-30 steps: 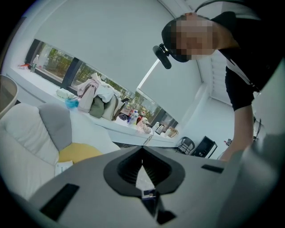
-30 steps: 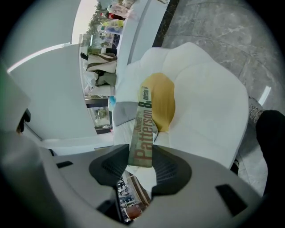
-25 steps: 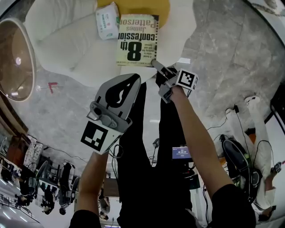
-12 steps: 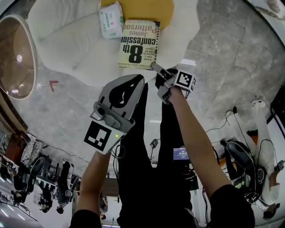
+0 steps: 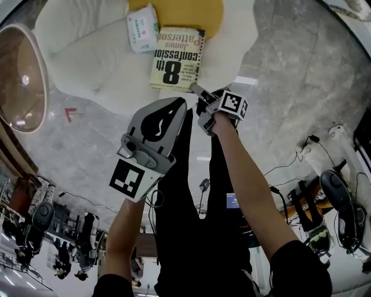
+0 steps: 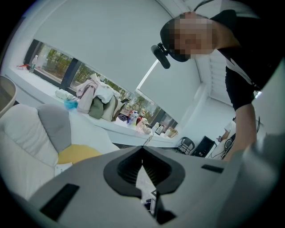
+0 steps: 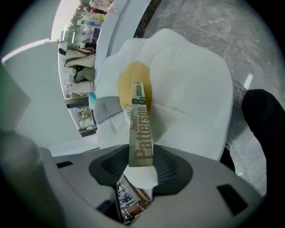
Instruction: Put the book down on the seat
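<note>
White seat (image 5: pixel 87 52) fills the far left to centre. A tissue pack (image 5: pixel 142 36) lies on it just left of the book, and a yellow cushion (image 5: pixel 185 10) sits at the far edge.

Left tongs (image 5: pixel 181 102) hang near of the seat and near-left of the book, apart from it. Their tips are together with nothing between them, confirmed in the left gripper view (image 6: pixel 142 147).

The book (image 5: pixel 177 58) is over the seat's near part, cover up, its far end just at the yellow cushion. Cannot tell whether it rests flat on the seat.

Right tongs (image 5: pixel 194 88) are at the book's near right corner, clamped on it. In the right gripper view the spine (image 7: pixel 141 129) stands between the pads (image 7: pixel 164 165) and runs straight away from the tongs (image 7: pixel 141 156) toward the cushion (image 7: pixel 136 80), with the seat (image 7: pixel 191 89) behind.

Versus a second ago, the book is a bit more skewed. Its near end has swung left and it sits slightly nearer. The right tongs and their marker cube have shifted left with it, with the same grip. The left tongs are in much the same spot.

The book's long axis runs near to far, with the far end leaning a little right. The spine is on the right side and the cover print reads upside down from the head view.
</note>
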Action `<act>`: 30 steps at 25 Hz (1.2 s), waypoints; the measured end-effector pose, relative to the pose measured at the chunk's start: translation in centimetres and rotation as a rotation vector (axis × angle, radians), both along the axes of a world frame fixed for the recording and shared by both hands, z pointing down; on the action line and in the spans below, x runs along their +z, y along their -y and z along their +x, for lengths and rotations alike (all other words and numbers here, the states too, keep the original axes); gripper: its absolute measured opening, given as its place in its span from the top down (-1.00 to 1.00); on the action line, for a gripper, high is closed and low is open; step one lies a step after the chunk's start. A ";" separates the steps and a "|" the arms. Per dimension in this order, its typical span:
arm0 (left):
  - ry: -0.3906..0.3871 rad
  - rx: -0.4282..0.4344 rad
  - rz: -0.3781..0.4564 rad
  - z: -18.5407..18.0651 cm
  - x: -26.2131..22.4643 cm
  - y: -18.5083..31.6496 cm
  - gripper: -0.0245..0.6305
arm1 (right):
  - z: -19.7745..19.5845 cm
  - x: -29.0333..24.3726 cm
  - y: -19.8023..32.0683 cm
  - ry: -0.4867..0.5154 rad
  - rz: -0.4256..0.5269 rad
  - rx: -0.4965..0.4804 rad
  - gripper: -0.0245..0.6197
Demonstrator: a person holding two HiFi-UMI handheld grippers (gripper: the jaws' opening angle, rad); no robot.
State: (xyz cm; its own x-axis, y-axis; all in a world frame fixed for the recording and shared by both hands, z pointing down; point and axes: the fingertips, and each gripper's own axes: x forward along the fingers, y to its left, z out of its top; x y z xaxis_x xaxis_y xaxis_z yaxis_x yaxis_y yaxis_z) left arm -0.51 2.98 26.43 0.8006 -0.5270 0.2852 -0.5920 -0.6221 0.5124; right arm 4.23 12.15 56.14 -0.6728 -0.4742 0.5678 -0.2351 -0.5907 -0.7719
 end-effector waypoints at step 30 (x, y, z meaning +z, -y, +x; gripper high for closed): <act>-0.030 -0.015 0.017 -0.1 -1.8 1.6 0.89 | 1.6 -0.6 -0.8 -0.100 -0.051 -0.028 0.14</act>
State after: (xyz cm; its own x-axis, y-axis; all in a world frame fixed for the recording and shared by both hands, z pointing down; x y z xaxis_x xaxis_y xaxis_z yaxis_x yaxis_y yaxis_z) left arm -0.63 1.34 24.59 0.8005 -0.5440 0.2516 -0.5859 -0.6220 0.5194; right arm 5.86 12.94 55.52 -0.6243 -0.4250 0.6554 -0.3259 -0.6208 -0.7130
